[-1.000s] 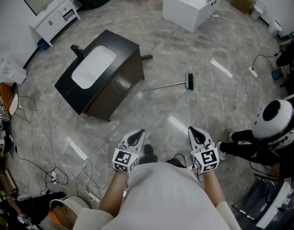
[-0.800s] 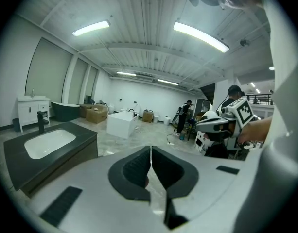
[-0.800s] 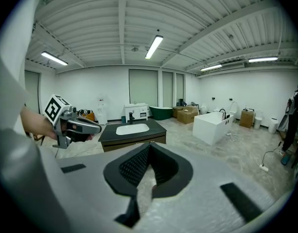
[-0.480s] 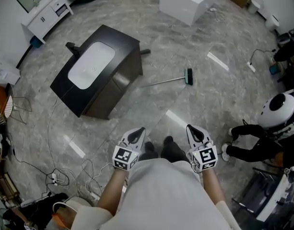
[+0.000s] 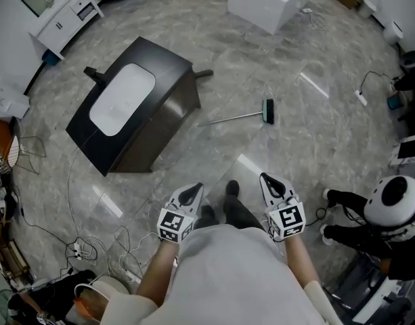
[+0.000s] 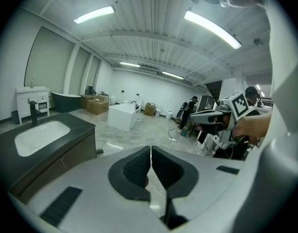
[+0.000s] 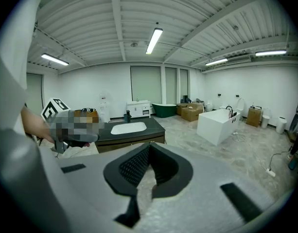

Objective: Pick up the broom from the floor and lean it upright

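Long ceiling tubes (image 6: 210,29) light the room brightly and evenly. They throw pale glare bars (image 5: 314,84) onto the glossy floor (image 5: 315,134). Shadows are soft and short. The head view is sharp and bends slightly at its edges. Both gripper views are strongly fisheye, with black corners and curved lines.

Black cabinet (image 5: 168,123), perhaps green-headed broom (image 5: 238,118)

Before us the broom (image 5: 237,118) lay on the floor (image 5: 315,147), just right of the vanity (image 5: 126,110); the tub (image 5: 265,2) stood farther behind.
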Available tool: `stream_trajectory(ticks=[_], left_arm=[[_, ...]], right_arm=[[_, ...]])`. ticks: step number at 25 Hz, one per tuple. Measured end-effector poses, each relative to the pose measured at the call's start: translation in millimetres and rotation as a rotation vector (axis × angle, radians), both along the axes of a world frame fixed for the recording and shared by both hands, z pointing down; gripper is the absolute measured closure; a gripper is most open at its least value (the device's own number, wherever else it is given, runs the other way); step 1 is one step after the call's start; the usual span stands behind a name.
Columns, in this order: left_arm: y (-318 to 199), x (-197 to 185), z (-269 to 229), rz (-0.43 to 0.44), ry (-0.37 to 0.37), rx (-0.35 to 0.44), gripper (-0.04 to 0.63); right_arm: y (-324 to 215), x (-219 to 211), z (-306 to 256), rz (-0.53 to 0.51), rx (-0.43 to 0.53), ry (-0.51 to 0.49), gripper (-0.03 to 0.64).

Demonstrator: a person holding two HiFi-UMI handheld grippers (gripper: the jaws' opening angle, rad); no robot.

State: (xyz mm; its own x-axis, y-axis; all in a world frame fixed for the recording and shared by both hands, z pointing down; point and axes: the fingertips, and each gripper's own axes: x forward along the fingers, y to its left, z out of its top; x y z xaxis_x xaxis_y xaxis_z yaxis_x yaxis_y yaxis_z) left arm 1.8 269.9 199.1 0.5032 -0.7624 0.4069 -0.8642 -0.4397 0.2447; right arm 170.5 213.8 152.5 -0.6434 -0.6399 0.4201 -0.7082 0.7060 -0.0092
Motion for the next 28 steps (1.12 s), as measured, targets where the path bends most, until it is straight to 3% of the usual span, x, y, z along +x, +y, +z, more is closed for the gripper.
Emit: stream_trajectory(ticks=[12,28], left_arm=[[-108,60,14,-0.001,-0.043,-0.049,0.584],[-182,84,10,0.014,-0.071,-0.053,0.584]], right_arm=[[-122,41,16,-0.096,-0.029,-0.029,0.617],[-181,75,28,-0.062,-0.072,-0.038,0.617]])
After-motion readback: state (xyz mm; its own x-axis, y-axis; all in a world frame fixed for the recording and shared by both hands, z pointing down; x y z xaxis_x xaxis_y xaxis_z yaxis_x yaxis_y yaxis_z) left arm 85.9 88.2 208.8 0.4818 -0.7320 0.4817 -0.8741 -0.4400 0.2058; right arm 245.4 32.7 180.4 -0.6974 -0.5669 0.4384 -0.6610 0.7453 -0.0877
